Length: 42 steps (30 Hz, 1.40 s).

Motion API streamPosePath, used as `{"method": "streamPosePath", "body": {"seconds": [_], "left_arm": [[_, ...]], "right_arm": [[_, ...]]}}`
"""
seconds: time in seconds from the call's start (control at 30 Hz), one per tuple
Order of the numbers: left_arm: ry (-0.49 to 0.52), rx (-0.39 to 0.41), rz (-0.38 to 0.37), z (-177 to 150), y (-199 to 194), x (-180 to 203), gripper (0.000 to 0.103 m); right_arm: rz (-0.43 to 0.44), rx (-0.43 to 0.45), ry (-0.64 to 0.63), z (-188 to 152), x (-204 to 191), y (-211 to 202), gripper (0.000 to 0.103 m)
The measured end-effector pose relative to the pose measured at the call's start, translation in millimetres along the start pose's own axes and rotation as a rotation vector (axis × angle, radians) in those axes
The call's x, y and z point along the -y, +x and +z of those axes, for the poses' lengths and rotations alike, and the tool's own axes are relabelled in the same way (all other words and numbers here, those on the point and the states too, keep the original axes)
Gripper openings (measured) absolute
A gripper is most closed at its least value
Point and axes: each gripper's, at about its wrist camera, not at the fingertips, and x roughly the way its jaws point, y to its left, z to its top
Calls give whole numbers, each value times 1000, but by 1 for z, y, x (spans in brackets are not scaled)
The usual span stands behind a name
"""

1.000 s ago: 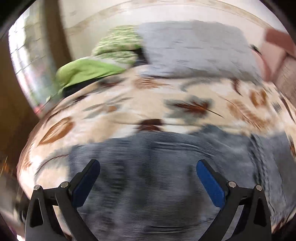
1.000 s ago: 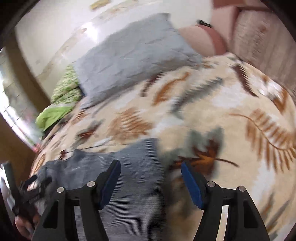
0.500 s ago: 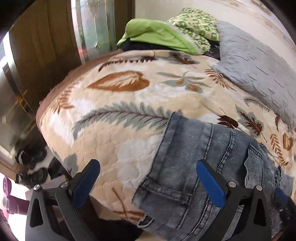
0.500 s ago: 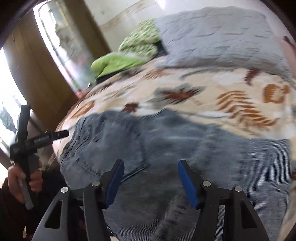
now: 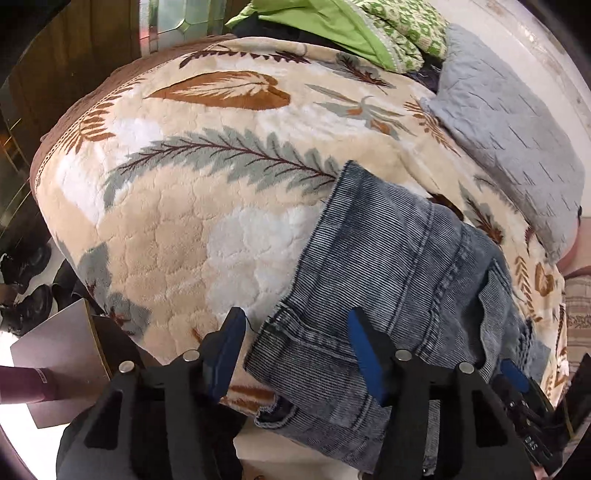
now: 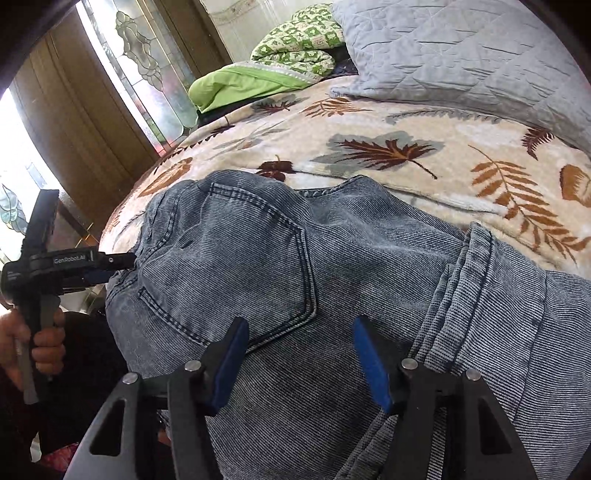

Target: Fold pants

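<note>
As seen: one pants [image 5: 399, 266]; left gripper [image 5: 295, 347] closing, ungripped; right gripper [image 6: 299, 354] open

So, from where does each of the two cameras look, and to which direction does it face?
Left wrist: sits behind the left gripper, facing down at the jeans waistband corner on the leaf-print blanket; its jaws have just been closing around that corner.
Right wrist: sits behind the right gripper, facing down over the jeans' back pocket; the person's hand shows, holding the left gripper.
Shared: jeans, blanket, grey pillow, green bedding.
</note>
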Motion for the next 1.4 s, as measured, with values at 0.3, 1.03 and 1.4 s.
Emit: {"method": "streamPosePath", "body": {"seconds": [0.3,1.03,1.4], "left_arm": [[-73,-126,-59,-17,5,-14,86],[-8,-70,-168,-30,5,9,48],[51,13,-148,-25,8,24,26]], "right_arm": [[2,-6,5,1,0,-1,62],[-7,-5,-4,-1,-2,-2,63],[-7,-2,3,-1,-2,-4,63]]}}
